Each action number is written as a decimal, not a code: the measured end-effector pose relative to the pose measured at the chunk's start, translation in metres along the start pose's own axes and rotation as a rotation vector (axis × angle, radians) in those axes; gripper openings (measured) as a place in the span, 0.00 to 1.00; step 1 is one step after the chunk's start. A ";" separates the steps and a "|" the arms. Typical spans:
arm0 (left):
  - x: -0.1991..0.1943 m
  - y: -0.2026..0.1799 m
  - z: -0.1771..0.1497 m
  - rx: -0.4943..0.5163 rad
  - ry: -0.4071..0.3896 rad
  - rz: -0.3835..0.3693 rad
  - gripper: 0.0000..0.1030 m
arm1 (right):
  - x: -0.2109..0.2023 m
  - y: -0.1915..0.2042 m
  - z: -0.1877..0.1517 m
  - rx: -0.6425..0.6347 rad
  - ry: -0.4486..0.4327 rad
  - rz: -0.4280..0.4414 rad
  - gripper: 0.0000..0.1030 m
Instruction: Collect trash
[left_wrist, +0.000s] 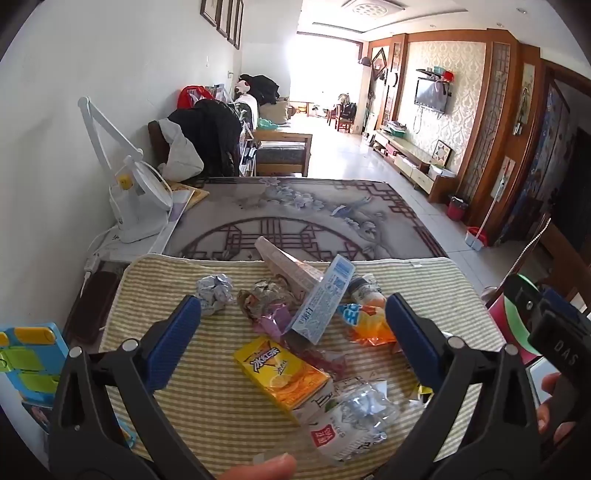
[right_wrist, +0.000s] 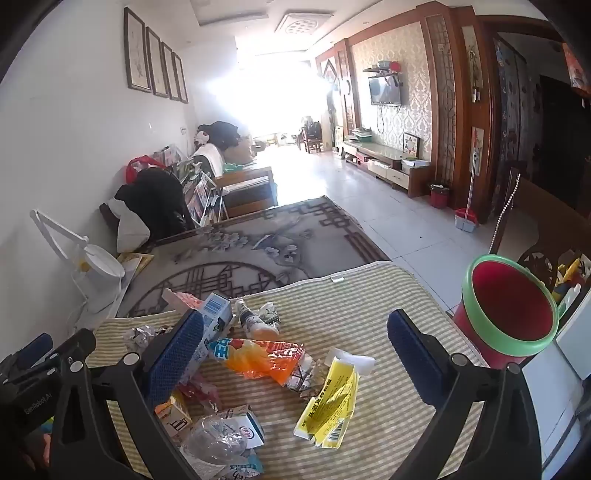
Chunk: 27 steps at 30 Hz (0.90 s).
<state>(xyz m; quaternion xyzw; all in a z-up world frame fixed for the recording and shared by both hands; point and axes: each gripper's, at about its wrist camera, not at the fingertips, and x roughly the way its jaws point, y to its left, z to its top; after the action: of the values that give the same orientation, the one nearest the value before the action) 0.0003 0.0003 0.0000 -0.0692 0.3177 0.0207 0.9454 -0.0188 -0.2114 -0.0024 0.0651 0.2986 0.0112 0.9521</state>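
Trash lies on a yellow striped mat (left_wrist: 207, 410): a yellow juice carton (left_wrist: 282, 373), a crushed clear bottle (left_wrist: 354, 417), a blue-white box (left_wrist: 323, 301), a foil ball (left_wrist: 214, 293), an orange wrapper (left_wrist: 369, 321). My left gripper (left_wrist: 291, 314) is open and empty above the pile. In the right wrist view the orange wrapper (right_wrist: 258, 358) and a yellow flattened packet (right_wrist: 332, 406) lie between the fingers of my right gripper (right_wrist: 295, 328), which is open and empty. A red bin with a green rim (right_wrist: 509, 306) stands to the right of the mat.
A white desk lamp (left_wrist: 136, 199) stands at the back left by the wall. A colourful plastic toy (left_wrist: 29, 362) sits at the left edge. A patterned grey cloth (left_wrist: 303, 218) covers the table beyond the mat. The bin also shows in the left wrist view (left_wrist: 513, 317).
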 end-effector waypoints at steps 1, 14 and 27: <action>0.000 0.000 0.000 -0.002 0.003 -0.007 0.95 | -0.001 0.000 -0.001 -0.003 -0.004 -0.001 0.93; 0.007 -0.008 -0.005 0.065 0.029 0.038 0.95 | -0.004 -0.008 0.000 0.050 -0.018 -0.003 0.93; 0.010 -0.006 -0.005 0.050 0.038 0.041 0.95 | -0.003 -0.007 0.004 0.018 -0.032 0.001 0.93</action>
<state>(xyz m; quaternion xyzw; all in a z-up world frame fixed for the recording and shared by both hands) 0.0054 -0.0066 -0.0091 -0.0395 0.3375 0.0309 0.9400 -0.0193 -0.2186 0.0015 0.0742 0.2836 0.0079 0.9561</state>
